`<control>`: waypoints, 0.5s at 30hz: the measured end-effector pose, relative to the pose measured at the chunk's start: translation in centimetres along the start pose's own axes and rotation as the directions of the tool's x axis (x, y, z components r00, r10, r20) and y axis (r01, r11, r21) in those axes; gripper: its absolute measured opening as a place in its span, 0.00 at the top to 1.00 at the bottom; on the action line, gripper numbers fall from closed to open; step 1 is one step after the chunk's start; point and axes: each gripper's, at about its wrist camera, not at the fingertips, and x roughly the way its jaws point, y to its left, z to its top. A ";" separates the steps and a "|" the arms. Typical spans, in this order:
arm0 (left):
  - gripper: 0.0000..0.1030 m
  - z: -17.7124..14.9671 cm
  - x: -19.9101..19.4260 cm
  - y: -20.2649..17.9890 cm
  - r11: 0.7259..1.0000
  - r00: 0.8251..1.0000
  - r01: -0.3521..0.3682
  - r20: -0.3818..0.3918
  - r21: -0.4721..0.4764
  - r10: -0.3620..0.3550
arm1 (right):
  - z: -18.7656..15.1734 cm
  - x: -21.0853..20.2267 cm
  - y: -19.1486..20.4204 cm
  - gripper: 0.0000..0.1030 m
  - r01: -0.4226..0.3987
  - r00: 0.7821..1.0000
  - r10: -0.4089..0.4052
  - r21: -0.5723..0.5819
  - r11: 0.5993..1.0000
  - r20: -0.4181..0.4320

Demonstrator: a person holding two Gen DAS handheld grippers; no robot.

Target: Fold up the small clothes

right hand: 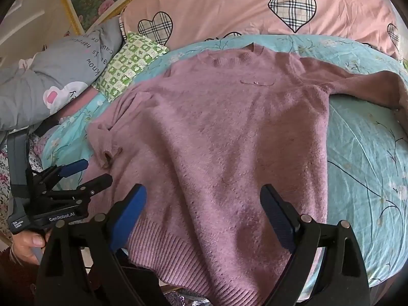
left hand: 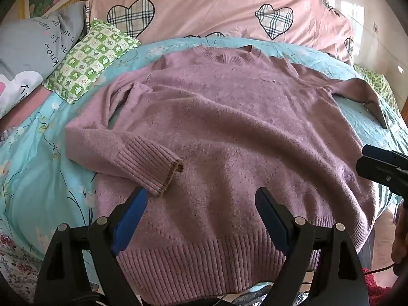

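Note:
A mauve knitted sweater lies flat, front up, on a turquoise floral bedsheet, neck toward the far side. Its left sleeve is folded in, with the ribbed cuff resting on the body. Its right sleeve stretches out to the right. My left gripper is open and empty above the hem, just right of the cuff. My right gripper is open and empty above the sweater's lower right part. The left gripper also shows in the right wrist view.
A pink quilt with plaid hearts lies along the far side. A green checked pillow and a grey printed pillow lie at far left. The bed's near edge runs just under the sweater's hem.

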 end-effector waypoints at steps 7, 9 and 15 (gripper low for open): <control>0.15 -0.3 -0.2 -0.4 1.000 1.000 -0.005 -0.002 0.007 0.005 | -0.2 0.2 -0.5 0.12 -0.010 1.000 0.010 -0.003 1.000 -0.003; 0.15 -0.4 -0.2 -0.5 1.000 1.000 -0.005 -0.003 0.008 0.006 | -0.3 0.4 -0.3 0.12 -0.010 1.000 0.010 -0.002 1.000 -0.006; 0.15 -0.1 -0.1 -0.2 1.000 1.000 -0.007 -0.007 0.001 0.007 | -0.3 0.6 -0.2 0.12 -0.006 1.000 0.006 -0.008 1.000 -0.007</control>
